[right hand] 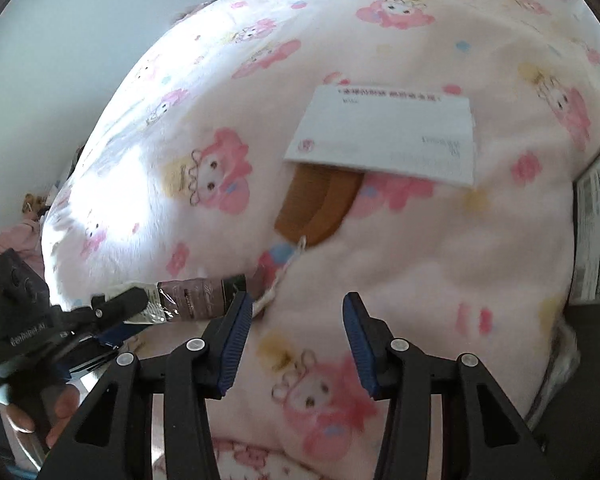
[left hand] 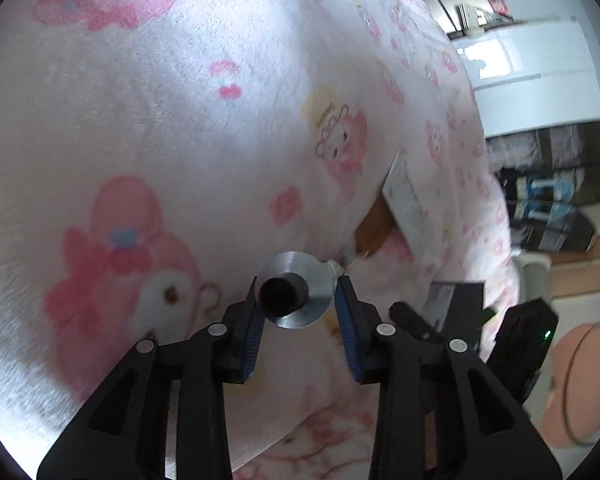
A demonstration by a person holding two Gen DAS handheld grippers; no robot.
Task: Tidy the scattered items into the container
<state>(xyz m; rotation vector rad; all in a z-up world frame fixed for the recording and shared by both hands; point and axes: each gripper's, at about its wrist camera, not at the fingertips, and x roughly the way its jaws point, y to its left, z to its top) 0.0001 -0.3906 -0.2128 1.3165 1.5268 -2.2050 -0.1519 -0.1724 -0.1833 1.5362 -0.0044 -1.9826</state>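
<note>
A tube (left hand: 296, 296) with a black cap and silver shoulder sits between the blue pads (left hand: 346, 320) of the left tool (left hand: 298, 308), gripped above the pink cartoon-print blanket (left hand: 140, 120) of the bed. On that blanket lie a brown comb (right hand: 320, 208) with a cord at its end, its top tucked under a white card (right hand: 384, 136). The right tool (right hand: 298, 340) hovers near the comb with its jaws wide and nothing between them; a dark box (right hand: 592, 232) sits at the bed's right edge
</note>
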